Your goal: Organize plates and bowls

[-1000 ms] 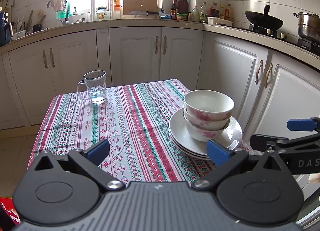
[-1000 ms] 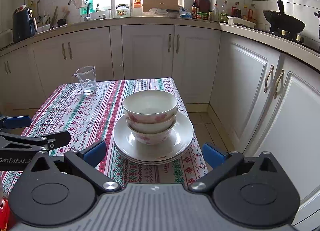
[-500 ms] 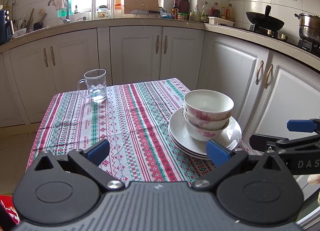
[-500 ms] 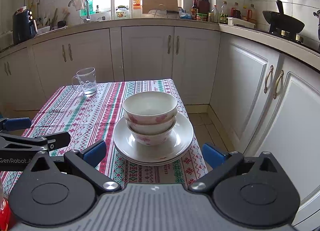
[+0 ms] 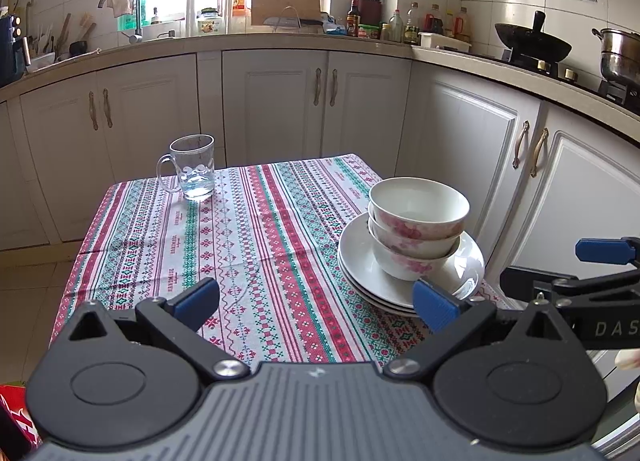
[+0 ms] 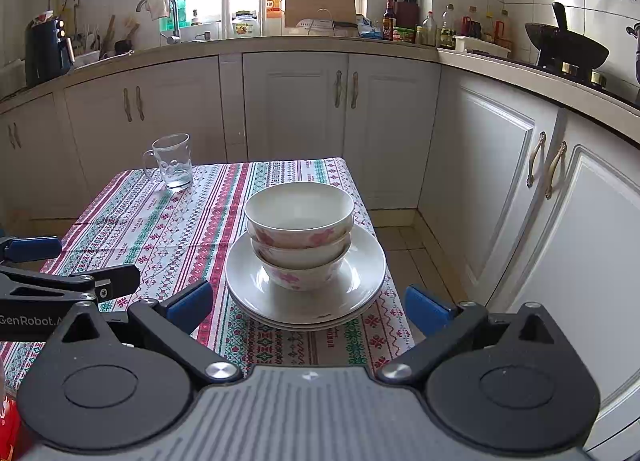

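So three nested bowls point(image 6: 299, 237) sit on stacked plates point(image 6: 360, 281) at the table's point(image 5: 240, 245) right edge, left gripper point(image 5: 316, 301) and right gripper point(image 6: 308, 303) both wide open, empty

Striped tbl cloth point(image 5: 256, 245) w/ glass mug point(image 5: 192, 167), plate stack point(image 5: 360, 265).

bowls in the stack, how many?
3. White floral ceramic bowls, nested one inside another: top, middle, bottom. All sit on the stacked white plates at the striped tablecloth's right edge. More could hide inside.
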A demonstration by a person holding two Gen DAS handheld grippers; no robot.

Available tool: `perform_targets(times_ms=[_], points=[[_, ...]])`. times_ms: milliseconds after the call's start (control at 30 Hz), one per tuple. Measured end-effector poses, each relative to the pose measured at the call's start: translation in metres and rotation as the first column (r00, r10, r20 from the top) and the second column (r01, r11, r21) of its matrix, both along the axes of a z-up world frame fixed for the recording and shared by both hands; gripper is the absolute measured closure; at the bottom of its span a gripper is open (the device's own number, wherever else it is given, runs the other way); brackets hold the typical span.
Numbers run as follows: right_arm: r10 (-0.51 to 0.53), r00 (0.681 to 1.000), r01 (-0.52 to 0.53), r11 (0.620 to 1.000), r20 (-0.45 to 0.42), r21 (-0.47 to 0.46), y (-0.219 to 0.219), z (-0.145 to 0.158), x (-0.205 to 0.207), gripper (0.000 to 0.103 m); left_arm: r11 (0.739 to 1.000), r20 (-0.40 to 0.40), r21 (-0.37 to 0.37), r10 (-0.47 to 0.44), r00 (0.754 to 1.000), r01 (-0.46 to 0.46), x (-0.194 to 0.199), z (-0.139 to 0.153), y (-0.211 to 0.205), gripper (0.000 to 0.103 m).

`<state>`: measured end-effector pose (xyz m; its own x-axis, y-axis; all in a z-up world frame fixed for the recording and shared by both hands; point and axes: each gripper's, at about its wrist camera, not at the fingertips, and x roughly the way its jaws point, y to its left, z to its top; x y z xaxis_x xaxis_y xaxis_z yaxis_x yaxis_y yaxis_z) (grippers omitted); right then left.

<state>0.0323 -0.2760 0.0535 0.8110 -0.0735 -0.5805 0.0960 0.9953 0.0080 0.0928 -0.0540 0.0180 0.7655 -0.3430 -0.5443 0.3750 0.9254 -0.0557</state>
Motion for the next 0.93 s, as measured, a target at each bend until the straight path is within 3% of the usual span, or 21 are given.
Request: perform_targets(times_ms=[933], points=[[-0.001,1.0,0.001,1.0,0.006,-0.008,-0.0004,-0.0005,-0.0011,0.0,1.0,-0.007,0.002,0.001,1.0,-0.001,-0.0011,-0.0004,-0.0008,0.001]])
